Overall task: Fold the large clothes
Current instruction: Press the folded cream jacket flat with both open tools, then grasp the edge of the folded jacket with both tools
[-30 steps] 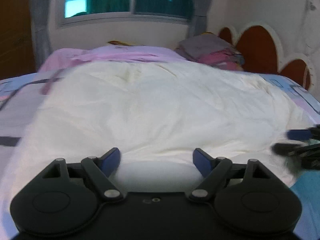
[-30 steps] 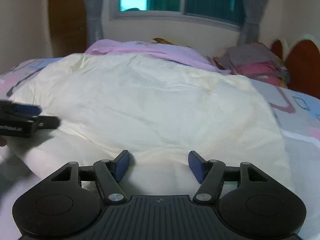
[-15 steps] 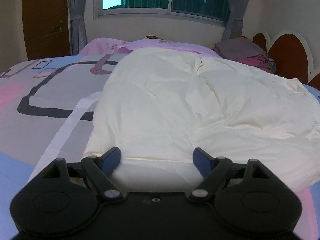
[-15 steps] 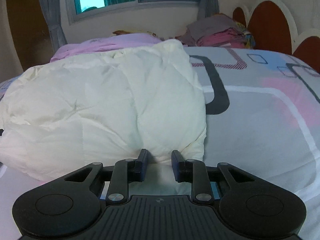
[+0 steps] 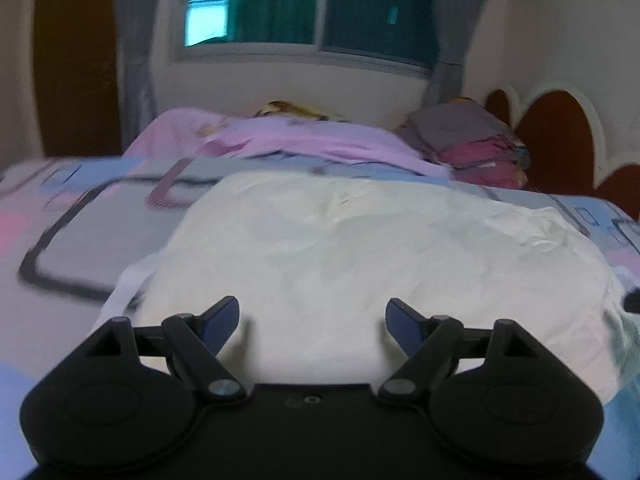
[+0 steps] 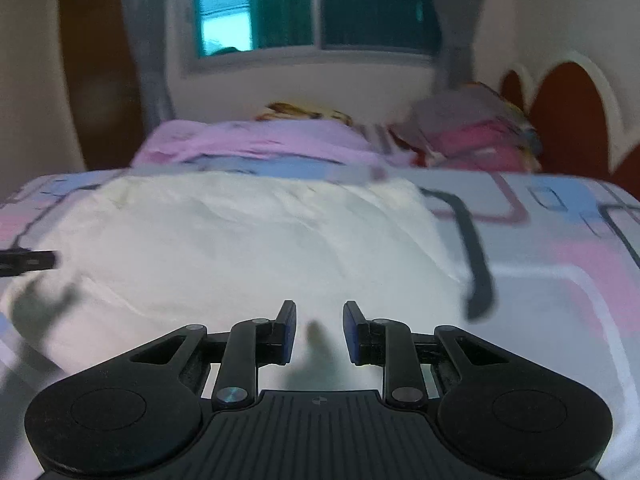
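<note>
Cream-white garment [image 5: 360, 256] on grey/pink/blue geometric-print bedsheet [image 6: 560, 248]; lilac blanket [image 5: 312, 140] behind.

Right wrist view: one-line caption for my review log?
Right gripper, jaws partly open and empty, over a cream garment bunched on the patterned bedspread; left gripper's tip at frame edge.

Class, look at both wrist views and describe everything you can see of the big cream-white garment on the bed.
The cream-white garment is large, puffy and softly wrinkled, seemingly padded fabric. It lies in a rounded heap on the patterned bedspread, short of the lilac bedding beyond. The left gripper is wide open at its near edge; the right gripper has its jaws narrowly apart over it, with no cloth visibly pinched. Motion blur hides seams or fastenings.
</note>
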The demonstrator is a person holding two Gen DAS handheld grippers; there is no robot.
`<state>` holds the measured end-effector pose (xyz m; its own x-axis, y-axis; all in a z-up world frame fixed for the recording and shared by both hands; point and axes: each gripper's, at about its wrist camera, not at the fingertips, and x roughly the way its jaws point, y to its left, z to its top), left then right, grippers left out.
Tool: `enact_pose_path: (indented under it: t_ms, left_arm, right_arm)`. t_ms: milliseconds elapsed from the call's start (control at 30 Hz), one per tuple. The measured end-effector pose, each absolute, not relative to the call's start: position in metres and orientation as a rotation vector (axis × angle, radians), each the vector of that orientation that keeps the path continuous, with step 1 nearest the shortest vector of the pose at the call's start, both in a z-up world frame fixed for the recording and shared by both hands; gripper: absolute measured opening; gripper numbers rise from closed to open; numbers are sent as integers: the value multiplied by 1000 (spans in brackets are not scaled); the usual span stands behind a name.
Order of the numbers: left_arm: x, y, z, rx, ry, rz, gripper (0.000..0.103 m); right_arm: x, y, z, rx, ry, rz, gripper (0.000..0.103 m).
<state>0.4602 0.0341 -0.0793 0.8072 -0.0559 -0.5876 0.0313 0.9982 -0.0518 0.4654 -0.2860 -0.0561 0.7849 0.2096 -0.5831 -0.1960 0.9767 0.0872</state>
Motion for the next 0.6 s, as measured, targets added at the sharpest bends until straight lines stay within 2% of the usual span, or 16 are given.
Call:
enact_pose_path:
  t_ms: [300, 600]
  left_arm:
    - [463, 14, -82, 17, 643, -91, 80]
    - [438, 53, -91, -77, 689, -70, 80]
  right_arm:
    - [475, -246, -43, 15, 612, 313, 26]
    - [467, -234, -58, 48, 662, 330, 25]
